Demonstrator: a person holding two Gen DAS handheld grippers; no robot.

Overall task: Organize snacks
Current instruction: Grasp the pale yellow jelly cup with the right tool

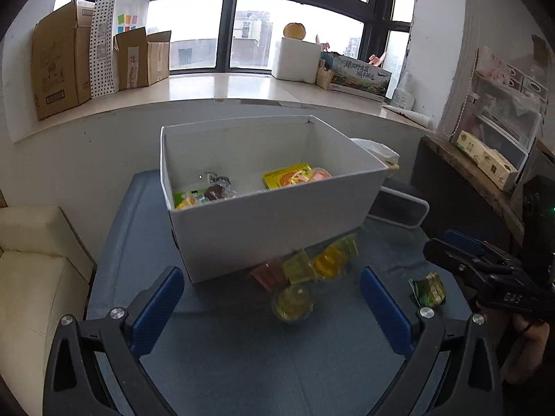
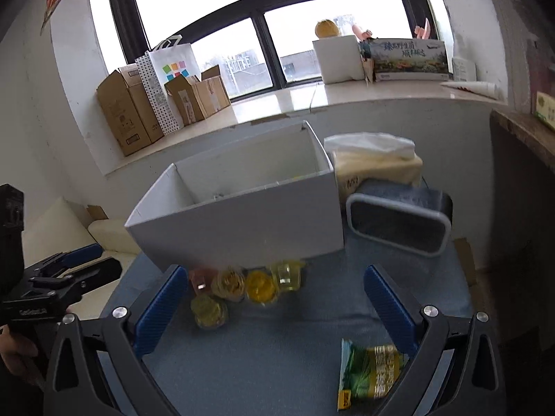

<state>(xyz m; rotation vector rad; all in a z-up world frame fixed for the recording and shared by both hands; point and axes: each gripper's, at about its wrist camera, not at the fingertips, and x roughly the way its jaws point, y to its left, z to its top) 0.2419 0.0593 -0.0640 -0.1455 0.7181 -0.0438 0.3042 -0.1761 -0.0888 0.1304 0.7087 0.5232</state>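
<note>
Glossy round jelly cups (image 1: 295,303) are clustered against a white box (image 1: 270,228) on blue cloth (image 1: 260,364); both the left gripper (image 1: 272,308) and the right gripper (image 2: 275,303) are spread wide, empty.

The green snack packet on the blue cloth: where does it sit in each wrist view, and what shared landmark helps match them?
Left wrist view: the green packet lies lower right, beyond the left gripper's right-hand finger, beside the right gripper.
Right wrist view: the packet lies bottom centre-right, close to the camera, by the right-hand finger.
Shared landmark: the white box, with jelly cups at its front.
</note>
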